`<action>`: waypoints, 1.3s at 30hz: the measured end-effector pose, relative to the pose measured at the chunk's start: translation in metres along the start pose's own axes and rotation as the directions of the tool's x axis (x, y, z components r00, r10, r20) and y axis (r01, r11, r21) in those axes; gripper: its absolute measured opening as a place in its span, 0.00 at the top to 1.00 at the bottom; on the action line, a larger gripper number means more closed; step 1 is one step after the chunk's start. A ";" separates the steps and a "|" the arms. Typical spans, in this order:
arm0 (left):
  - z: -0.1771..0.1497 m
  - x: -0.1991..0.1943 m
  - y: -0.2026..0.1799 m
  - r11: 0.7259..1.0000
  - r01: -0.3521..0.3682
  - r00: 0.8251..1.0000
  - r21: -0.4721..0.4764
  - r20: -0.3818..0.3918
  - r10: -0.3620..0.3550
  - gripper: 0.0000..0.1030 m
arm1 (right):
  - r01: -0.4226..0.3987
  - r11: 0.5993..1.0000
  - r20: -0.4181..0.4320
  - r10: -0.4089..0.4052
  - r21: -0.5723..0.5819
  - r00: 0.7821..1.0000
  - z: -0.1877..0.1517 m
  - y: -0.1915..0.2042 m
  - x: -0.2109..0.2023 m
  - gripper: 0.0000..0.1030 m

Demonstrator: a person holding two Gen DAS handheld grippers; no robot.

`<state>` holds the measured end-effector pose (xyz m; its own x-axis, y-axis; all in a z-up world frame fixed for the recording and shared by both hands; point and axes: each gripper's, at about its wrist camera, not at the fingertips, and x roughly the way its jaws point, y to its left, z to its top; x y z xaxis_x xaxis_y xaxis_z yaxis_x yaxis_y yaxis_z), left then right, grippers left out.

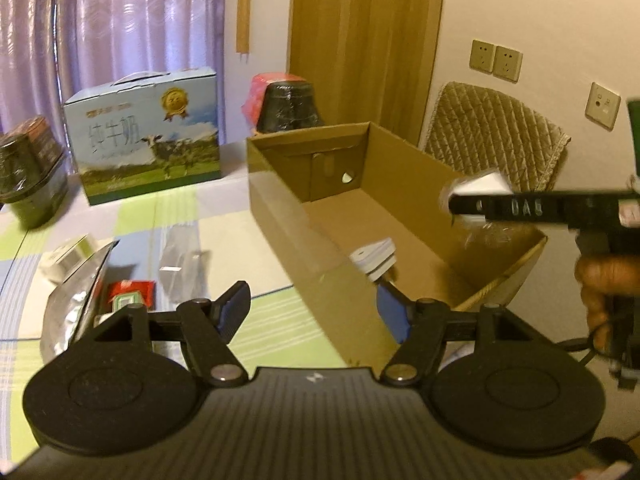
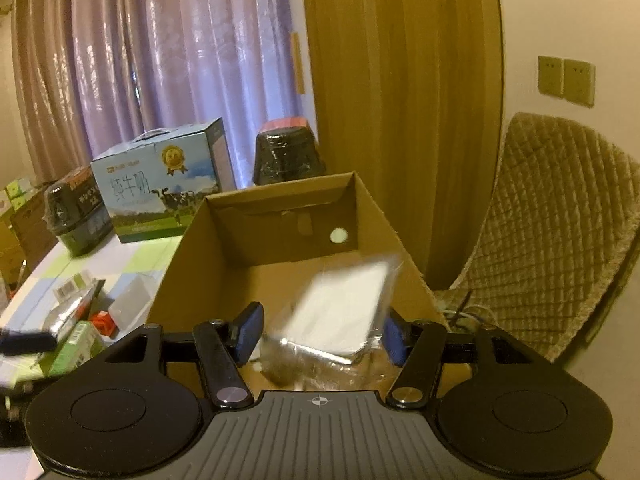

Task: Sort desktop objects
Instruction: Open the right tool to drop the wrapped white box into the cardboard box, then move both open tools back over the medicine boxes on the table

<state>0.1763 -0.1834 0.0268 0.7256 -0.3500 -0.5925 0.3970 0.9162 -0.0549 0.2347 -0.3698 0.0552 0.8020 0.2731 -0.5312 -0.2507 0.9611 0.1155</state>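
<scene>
The packet (image 2: pixel 340 312), a white card in crinkly clear wrap, hangs blurred over the box (image 2: pixel 188 248) between my right gripper (image 2: pixel 320 336) fingers, spread wide, looking light and slippery, best pinched at its stiff card edges.

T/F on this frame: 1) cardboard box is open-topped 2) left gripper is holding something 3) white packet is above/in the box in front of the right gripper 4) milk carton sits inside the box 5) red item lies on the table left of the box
1) True: the cardboard box has no lid.
2) False: the left gripper is open, nothing between its fingers.
3) True: the white packet is blurred over the box by the right gripper.
4) False: the milk carton stands on the table behind the box.
5) True: the red item.
</scene>
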 end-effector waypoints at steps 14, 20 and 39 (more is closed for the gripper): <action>-0.042 -0.049 0.033 0.994 -0.064 0.997 -0.090 -0.040 0.060 0.29 | 0.020 0.998 0.071 -0.024 0.051 0.997 -0.026 0.023 -0.068 0.26; -0.065 -0.085 0.057 0.983 -0.124 0.992 -0.132 -0.046 0.119 0.23 | -0.014 0.999 0.072 0.011 0.047 0.997 -0.058 0.058 -0.106 0.15; -0.119 -0.162 0.133 0.929 -0.293 0.956 -0.226 -0.084 0.282 0.09 | -0.171 0.985 -0.084 0.170 -0.003 0.982 -0.103 0.156 -0.114 0.08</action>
<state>0.0449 0.0185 0.0196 0.7580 -0.0601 -0.6495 0.0289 0.9979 -0.0586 0.0479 -0.2548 0.0474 0.6991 0.4283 -0.5726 -0.3861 0.9001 0.2018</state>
